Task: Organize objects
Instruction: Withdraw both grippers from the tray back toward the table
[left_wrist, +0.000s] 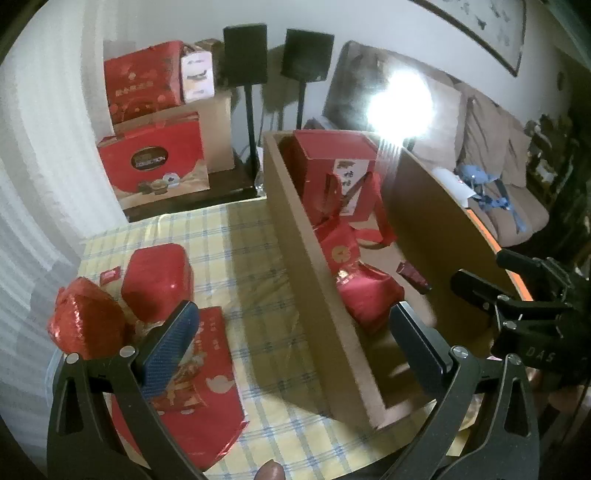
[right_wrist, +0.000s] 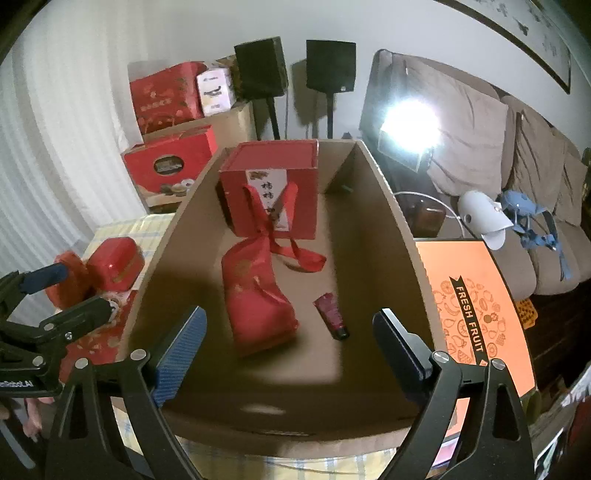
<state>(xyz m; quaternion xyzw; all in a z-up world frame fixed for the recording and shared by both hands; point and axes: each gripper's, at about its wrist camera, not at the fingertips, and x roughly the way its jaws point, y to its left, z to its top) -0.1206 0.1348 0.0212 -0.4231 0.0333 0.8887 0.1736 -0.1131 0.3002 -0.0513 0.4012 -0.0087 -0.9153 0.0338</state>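
Left wrist view: left gripper (left_wrist: 291, 339) spread wide and empty over the checked tablecloth (left_wrist: 258, 258), beside the cardboard box (left_wrist: 314, 266); still outside the box are a red tin (left_wrist: 159, 280), a crinkly foil-wrapped bundle (left_wrist: 86, 317) and a flat red packet (left_wrist: 207, 373) — tin looks rigid and slick, so grab across its flat sides; foil probably light, crushes easily. Right wrist view: right gripper (right_wrist: 290, 343) spread, empty, above the box interior, where a soft red pouch (right_wrist: 258, 299), red gift box (right_wrist: 273, 192) and small tube (right_wrist: 330, 314) already lie.
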